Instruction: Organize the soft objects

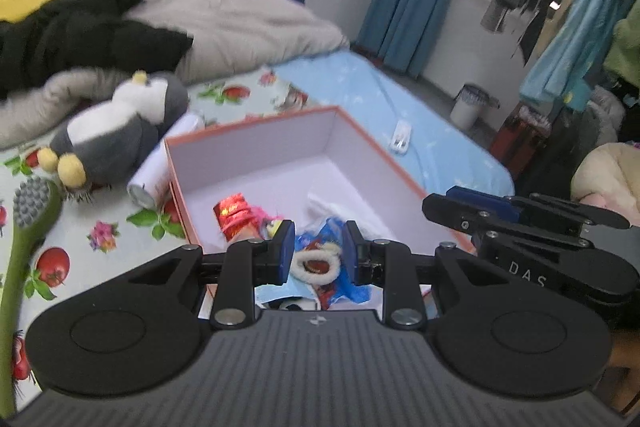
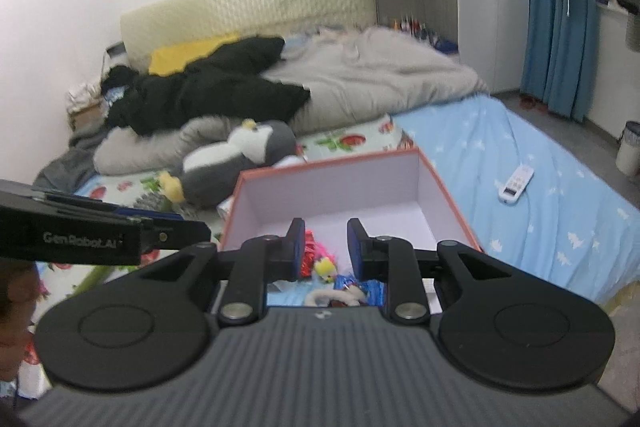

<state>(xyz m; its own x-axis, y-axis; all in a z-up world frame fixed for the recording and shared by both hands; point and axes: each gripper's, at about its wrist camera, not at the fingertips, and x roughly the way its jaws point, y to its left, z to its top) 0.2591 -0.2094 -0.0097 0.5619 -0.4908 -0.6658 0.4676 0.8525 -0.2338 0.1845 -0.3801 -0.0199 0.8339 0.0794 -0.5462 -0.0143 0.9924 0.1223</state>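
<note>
Left gripper (image 1: 316, 253): jaws slightly parted, empty, hovering over the near end of the box (image 1: 384, 155). Right gripper (image 2: 322, 251): jaws likewise a little apart, nothing between the pads, poised above the same near end; each gripper shows at the edge of the other's view.

Box contents, near end: a heap of small soft items, among them a red and gold pouch (image 1: 234, 213) and a blue printed fabric piece (image 1: 352, 283); the far half is bare.

Left of the box and just beyond it, on the fruit-print sheet (image 1: 56, 263): a grey and white plush penguin (image 1: 120, 135), lying on its side, touching a white can (image 1: 156, 171).

Handling, as judged: the penguin is light, soft, compressible, not fragile. A pinch across a narrow part, such as a foot or the neck, should hold better than the wide body.
</note>
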